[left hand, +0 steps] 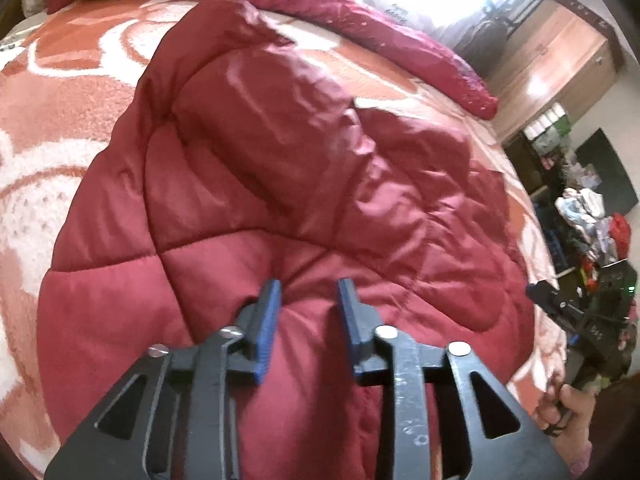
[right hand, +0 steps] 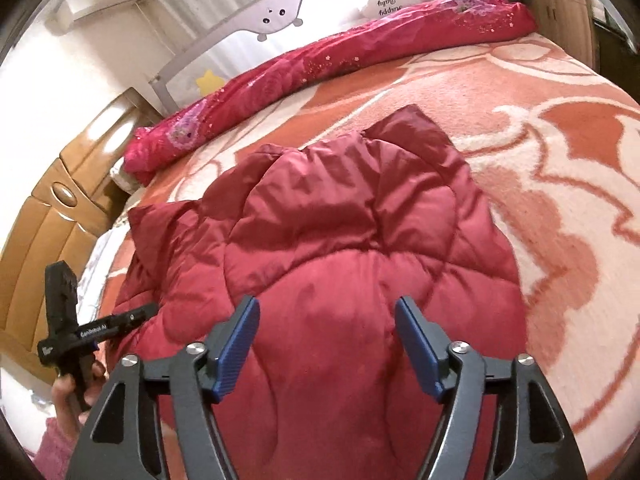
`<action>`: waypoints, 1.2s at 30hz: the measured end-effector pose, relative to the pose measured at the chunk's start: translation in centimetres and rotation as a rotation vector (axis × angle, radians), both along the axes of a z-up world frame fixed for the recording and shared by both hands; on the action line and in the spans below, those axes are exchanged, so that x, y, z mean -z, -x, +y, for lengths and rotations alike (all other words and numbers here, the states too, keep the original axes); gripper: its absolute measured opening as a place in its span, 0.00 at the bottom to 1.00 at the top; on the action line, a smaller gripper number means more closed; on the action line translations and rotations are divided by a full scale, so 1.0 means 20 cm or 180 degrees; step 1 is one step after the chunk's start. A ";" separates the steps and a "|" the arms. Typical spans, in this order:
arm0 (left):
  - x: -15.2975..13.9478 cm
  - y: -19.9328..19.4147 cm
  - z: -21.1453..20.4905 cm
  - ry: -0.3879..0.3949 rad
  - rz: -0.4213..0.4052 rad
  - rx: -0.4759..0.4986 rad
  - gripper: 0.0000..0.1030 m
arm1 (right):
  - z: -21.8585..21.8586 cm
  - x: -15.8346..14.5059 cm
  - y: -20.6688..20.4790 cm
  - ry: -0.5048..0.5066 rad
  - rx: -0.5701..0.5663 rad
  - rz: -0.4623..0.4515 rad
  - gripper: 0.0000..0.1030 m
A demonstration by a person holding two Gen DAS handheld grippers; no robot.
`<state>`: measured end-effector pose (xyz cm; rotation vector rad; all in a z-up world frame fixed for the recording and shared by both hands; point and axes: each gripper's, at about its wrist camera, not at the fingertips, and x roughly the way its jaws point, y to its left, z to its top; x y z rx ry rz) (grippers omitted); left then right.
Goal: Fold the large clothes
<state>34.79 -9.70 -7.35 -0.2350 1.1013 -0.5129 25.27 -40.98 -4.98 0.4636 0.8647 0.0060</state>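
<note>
A dark red quilted puffer jacket (left hand: 280, 184) lies partly folded on the bed, its sleeves laid over its body; it also shows in the right wrist view (right hand: 340, 240). My left gripper (left hand: 308, 292) hovers just over the jacket's near edge, jaws open with a moderate gap, nothing between them. My right gripper (right hand: 326, 312) is wide open and empty above the jacket's near part. Each gripper shows in the other's view, held by a hand: the right one at the bed's right side (left hand: 580, 320), the left one at the left (right hand: 80, 328).
The bed has an orange and white patterned blanket (right hand: 560, 184). A rolled magenta quilt (right hand: 320, 68) lies along the far side by a grey bed rail (right hand: 280, 12). Wooden cabinets (right hand: 48, 216) stand to the left; cluttered shelves (left hand: 580, 208) to the right.
</note>
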 end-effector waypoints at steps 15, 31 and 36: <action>-0.19 0.23 0.39 0.0010 -0.0313 -0.0209 0.81 | -0.27 -0.02 0.21 -0.0294 0.0168 -0.0037 0.81; 0.13 -0.01 0.65 0.0616 0.0316 -0.0454 0.81 | -0.53 0.18 0.08 -0.0725 0.0187 0.0276 0.82; 0.22 -0.10 0.60 0.0782 0.0523 -0.0329 0.81 | -0.59 0.26 -0.05 -0.0957 0.0134 0.0399 0.83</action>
